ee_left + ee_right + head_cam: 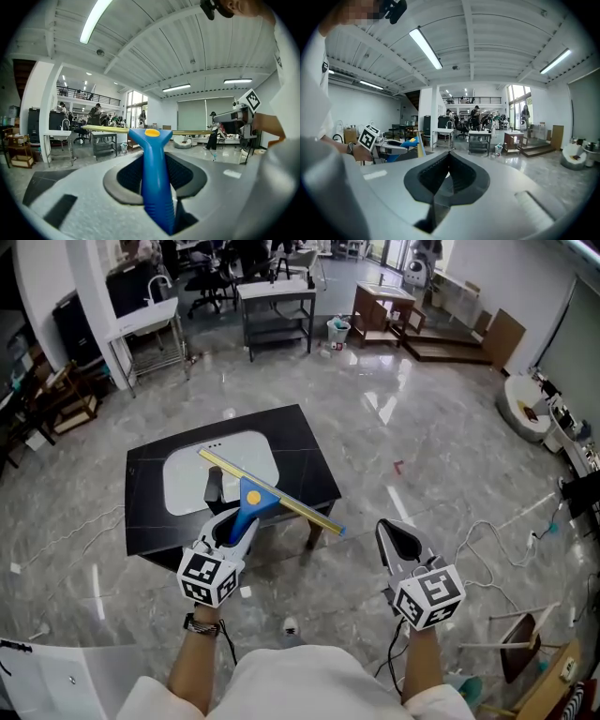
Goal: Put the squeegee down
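Head view showed the squeegee (255,499) carried in the left gripper (229,531), clear of every surface. It hung above the near edge of a low black counter (300,442) that had a white basin (183,486) set into its top. The long yellow blade (298,506) ran slantwise across the counter's near right corner, with one end reaching out past the edge over the grey floor (422,456).

In the left gripper view, the fingers (127,174) were clamped on either side of the blue handle (154,187). The handle ran straight out along the gripper, so the blade sat crosswise at its far end and roughly level. That hold probably kept the blade from swinging and would let the whole tool be lowered flat rather than tipped in on one end.

The right gripper (392,536) was out to the right, well apart from the counter and the squeegee, over bare floor. In the right gripper view, its fingers (464,174) were pressed together with nothing between them. It seemed to be kept aside so as not to foul the long blade.

The squeegee was not yet down. The set-down looked near but unfinished, because the tool had no contact with the counter. The overhanging blade end was the likely trouble: released where it was, the squeegee could tip off the edge, so it probably needed to go further in over the top.
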Motion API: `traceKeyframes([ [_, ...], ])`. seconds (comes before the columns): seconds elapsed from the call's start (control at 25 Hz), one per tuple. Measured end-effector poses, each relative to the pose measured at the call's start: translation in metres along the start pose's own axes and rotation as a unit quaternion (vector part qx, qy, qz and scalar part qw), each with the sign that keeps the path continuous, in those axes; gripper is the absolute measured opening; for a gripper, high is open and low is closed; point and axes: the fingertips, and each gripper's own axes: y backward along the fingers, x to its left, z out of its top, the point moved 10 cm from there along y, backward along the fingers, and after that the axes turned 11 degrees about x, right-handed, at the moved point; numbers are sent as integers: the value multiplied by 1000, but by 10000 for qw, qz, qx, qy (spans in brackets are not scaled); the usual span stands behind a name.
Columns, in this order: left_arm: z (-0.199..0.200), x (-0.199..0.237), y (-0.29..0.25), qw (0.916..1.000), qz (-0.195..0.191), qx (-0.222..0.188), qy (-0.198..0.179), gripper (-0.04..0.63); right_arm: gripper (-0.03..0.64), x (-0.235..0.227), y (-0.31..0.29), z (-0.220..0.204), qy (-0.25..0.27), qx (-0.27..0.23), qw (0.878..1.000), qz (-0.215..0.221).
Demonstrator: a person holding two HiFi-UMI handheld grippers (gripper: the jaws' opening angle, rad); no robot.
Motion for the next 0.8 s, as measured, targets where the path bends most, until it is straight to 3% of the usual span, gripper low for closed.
traceKeyframes([
  [0.52,-23,9,-99,9928,-752,883,-307,130,8,-38,-39,-15,-293,373,9988,-151],
  [0.8,-68,47,-162,9869,-608,1489,-124,130,8,-79,-75,-24,-471,643,9968,-10],
])
